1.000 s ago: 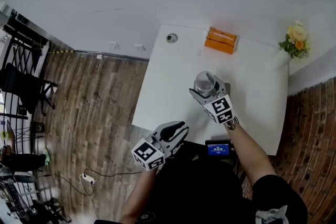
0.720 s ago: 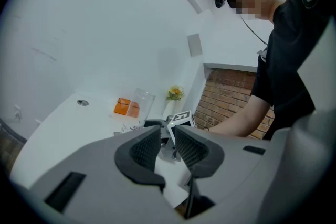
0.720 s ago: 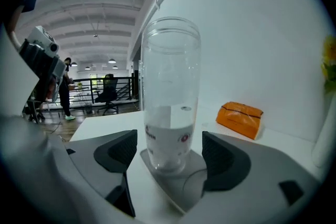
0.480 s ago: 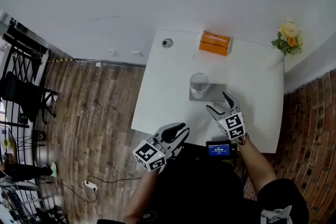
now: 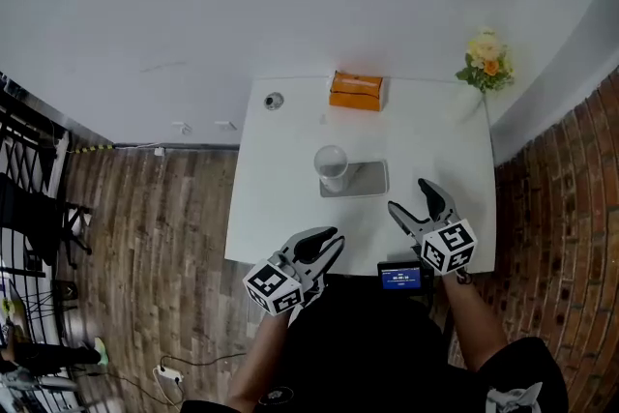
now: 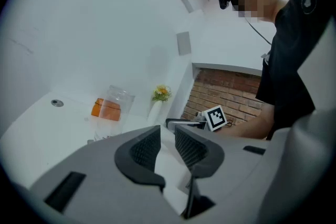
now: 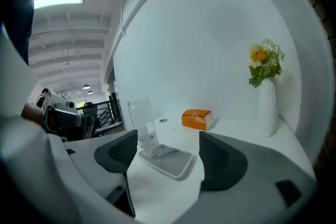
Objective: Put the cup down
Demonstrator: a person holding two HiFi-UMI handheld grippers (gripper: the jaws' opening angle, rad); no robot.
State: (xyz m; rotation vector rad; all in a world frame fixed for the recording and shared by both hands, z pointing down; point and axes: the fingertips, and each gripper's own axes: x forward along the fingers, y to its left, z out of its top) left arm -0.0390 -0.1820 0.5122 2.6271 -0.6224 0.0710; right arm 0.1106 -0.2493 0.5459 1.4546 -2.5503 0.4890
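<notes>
1. White desk [image 5: 280, 208] against a white wall, with wood floor on one side and brick on the other: the cup [image 5: 331, 163] stands upright on the left end of the grey tray [image 5: 366, 179], near the desk's middle.
2. A second ago my right gripper [image 5: 409, 196] was closed round that cup above the tray. Now it has let go and drawn back to the desk's near right edge, well apart from the cup.
3. Its jaws stand wide with nothing between them. Past them, in the right gripper view, the cup [image 7: 140, 123] stands alone.
4. My left gripper [image 5: 327, 242] has stayed at the near left edge, jaws narrow and holding nothing.
5. I judge the put-down done: the cup stands unsupported and level, so I only need to keep clear.
</notes>
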